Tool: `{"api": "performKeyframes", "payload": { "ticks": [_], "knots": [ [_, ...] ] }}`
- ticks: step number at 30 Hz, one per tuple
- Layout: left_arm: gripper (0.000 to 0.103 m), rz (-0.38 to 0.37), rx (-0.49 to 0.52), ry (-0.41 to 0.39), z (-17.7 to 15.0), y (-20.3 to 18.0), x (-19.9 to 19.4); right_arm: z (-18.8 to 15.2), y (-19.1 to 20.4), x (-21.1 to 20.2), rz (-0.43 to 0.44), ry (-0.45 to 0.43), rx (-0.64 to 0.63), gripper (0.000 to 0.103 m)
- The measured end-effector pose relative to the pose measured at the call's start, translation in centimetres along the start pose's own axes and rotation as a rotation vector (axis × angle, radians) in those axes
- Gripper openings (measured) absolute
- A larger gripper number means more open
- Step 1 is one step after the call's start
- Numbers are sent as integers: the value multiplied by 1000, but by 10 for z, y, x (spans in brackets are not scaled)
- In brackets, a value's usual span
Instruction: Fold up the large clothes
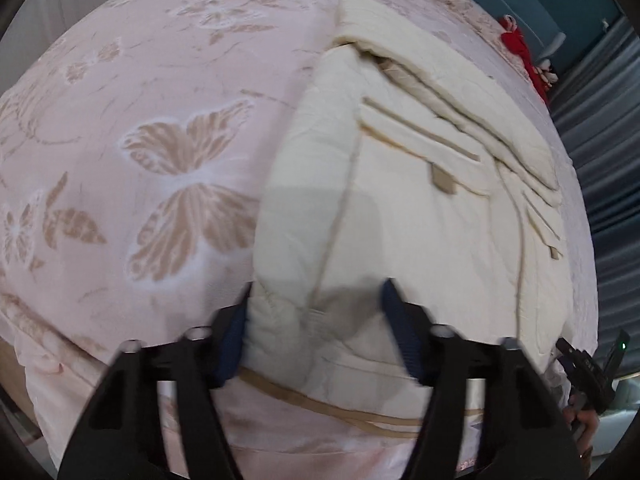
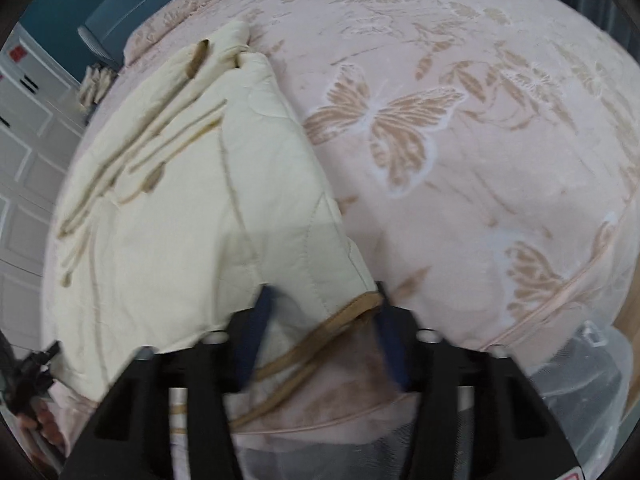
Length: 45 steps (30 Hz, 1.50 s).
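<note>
A cream quilted piece [image 1: 420, 200] with tan trim lies folded in layers on a pink bedspread [image 1: 140, 120] patterned with butterflies. In the left wrist view my left gripper [image 1: 316, 312] is closed on the near left edge of the cream quilt, a thick bulge of it filling the gap between the blue pads. In the right wrist view the cream quilt [image 2: 180, 208] reaches its tan-trimmed near corner into my right gripper [image 2: 320, 312], whose pads press on it. The pink bedspread [image 2: 480, 160] spreads out to the right. Both views are blurred near the fingers.
A red item [image 1: 516, 40] lies at the bed's far edge, with grey-blue curtains [image 1: 600, 140] beyond. A clear plastic bin [image 2: 592, 380] stands by the bed's near right edge. White panelled doors [image 2: 24, 140] are at the left. A hand [image 2: 36, 420] holds the other gripper.
</note>
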<state>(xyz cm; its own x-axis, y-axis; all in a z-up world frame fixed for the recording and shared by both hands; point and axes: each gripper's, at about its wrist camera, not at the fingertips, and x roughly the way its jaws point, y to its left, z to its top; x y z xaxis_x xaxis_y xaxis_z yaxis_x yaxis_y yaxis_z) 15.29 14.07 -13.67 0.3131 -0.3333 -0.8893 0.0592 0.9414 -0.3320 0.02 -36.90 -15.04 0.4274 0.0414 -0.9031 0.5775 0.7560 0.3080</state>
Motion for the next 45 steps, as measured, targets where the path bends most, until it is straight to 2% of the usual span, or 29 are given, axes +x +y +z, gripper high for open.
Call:
{"api": "performKeyframes", "payload": {
  "ticks": [1,2,4,6,7,11,15,19,21,23,27,30,33,37,42,45],
  "knots": [
    [30,7,20,-2,0,-5,-3,-1,1,-2,14,-1,-1,19],
    [21,29,44,-13,0,-9,-8,0,4,-5,37,2,-7,12],
    [16,17,72,-32,-1,-11,-20,2,12,-15,36,-7,-39,8],
    [11,-2,90,-55,1,-15,-34,2,22,-32,32,-24,-101,6],
    [9,14,110,-73,1,-18,-44,4,24,-39,32,-28,-127,5],
    [8,-10,149,-96,-3,-24,-77,0,36,-78,9,-34,-276,4],
    [7,-23,218,-99,-23,-32,-115,-20,39,-108,-43,24,-445,4],
    [7,-14,273,-72,-57,-32,-153,-53,37,-143,-38,129,-582,4],
    [7,-16,266,-65,-71,-27,-174,-63,29,-166,23,171,-555,4],
    [7,-13,240,-88,-81,-24,-200,-68,23,-187,82,167,-494,4],
    [7,-32,212,-195,-81,-31,-240,-49,29,-228,149,47,-417,4],
    [7,-44,234,-272,-59,-46,-249,-12,42,-237,167,-94,-423,4],
    [7,-10,262,-347,-27,-64,-237,27,56,-225,182,-215,-391,3],
    [7,32,220,-390,22,-70,-211,65,73,-193,179,-323,-348,3],
    [7,121,195,-416,68,-75,-169,100,83,-152,188,-385,-240,3],
    [7,182,202,-413,89,-82,-139,113,93,-128,145,-411,-213,3]
  ]
}}
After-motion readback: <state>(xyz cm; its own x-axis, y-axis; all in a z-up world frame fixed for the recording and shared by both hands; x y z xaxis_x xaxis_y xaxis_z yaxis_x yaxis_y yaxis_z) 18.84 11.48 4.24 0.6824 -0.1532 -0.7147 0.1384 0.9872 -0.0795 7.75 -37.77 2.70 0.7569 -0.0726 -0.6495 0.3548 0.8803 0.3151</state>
